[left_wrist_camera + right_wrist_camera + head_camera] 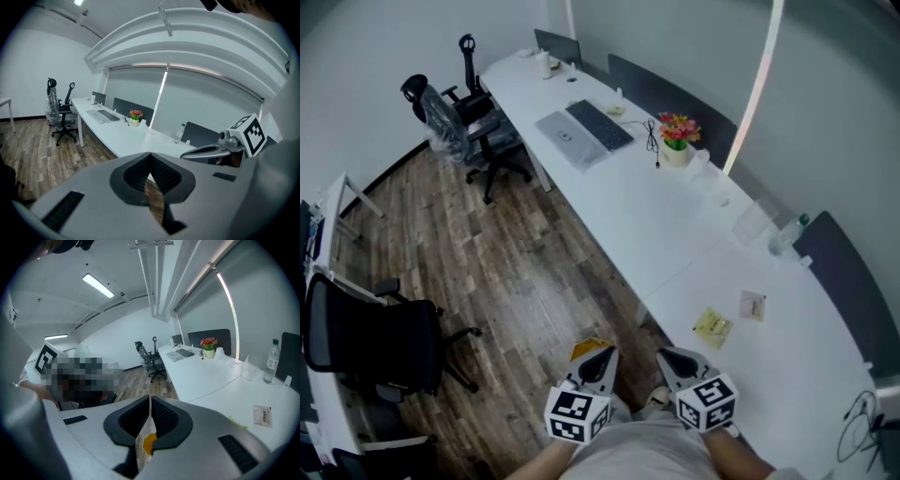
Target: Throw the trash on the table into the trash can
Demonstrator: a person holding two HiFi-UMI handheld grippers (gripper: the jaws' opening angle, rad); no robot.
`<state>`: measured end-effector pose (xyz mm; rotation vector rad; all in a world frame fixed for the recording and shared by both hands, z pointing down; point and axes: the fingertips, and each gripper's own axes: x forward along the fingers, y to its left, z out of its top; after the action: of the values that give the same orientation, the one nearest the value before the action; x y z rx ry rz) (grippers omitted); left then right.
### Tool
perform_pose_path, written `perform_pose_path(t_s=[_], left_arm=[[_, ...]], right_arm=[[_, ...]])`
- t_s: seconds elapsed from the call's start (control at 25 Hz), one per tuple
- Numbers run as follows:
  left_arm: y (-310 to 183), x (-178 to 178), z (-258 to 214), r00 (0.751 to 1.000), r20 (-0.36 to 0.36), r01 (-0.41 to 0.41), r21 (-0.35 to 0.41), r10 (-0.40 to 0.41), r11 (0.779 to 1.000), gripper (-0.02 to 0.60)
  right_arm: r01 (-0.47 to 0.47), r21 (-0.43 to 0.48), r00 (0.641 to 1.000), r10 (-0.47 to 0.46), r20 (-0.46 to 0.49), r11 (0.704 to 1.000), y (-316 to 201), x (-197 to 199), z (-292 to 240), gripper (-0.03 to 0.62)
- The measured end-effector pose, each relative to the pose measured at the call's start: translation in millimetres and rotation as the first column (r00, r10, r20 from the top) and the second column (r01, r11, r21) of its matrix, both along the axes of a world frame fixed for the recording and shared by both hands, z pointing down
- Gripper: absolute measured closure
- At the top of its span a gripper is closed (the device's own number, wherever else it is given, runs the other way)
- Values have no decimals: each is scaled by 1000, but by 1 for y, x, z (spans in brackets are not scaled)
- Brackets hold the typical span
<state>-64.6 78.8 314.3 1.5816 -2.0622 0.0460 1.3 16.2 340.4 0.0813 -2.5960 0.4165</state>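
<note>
Two bits of trash lie on the near end of the white table [656,225]: a yellow wrapper [712,327] and a small white packet [753,305], which also shows as the packet [263,414] in the right gripper view. Both grippers hang over the floor, left of the table's edge. My left gripper [600,358] [151,155] has its pads together. My right gripper [673,356] [150,399] is shut too, with a pale sliver and a yellow patch in the gap below its pads. An orange-yellow crumpled thing [592,348] shows at the left tips; whether it is held I cannot tell.
Farther along the table are a laptop [567,138], a keyboard [599,124], a flower pot [677,138] and a water bottle [787,234]. Office chairs stand at the far left [473,122] and near left [375,342] on the wooden floor [525,272].
</note>
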Motion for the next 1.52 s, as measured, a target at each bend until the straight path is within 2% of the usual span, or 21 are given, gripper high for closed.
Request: perform_pose_path(t_s=[0.16,0.32,0.48,0.88,1.2,1.36,1.52], left_arm=[[0,1,-2,1000,10,0,-1,0,1000,581],[-2,4,2,999,48,-17,-45,19,999,583],[-7,2,0,1000,8,0,-18,0,1000,581],[-26,1,-6,1000,14,-15,2,15,1000,581],[-64,21,-10,1000,5,-28,35,28,999,581],[-77,40,-7,997,32,-72,20,71,997,581],[-89,52,4,995,29,-90,3,90,996,581]], right_arm=[[-12,6,1000,12,21,1000,-5,-2,-5,556],[-18,8,999,18,30,1000,-11,-4,-7,556],[-16,6,999,16,29,1000,-16,-4,-6,556],[-35,33,999,34,39,999,-33,0,-12,556],[-89,44,996,87,36,995,-65,32,-15,556],[-124,48,992,122,26,991,-82,52,-9,556],[-164,46,986,164,9,985,-105,74,2,556]])
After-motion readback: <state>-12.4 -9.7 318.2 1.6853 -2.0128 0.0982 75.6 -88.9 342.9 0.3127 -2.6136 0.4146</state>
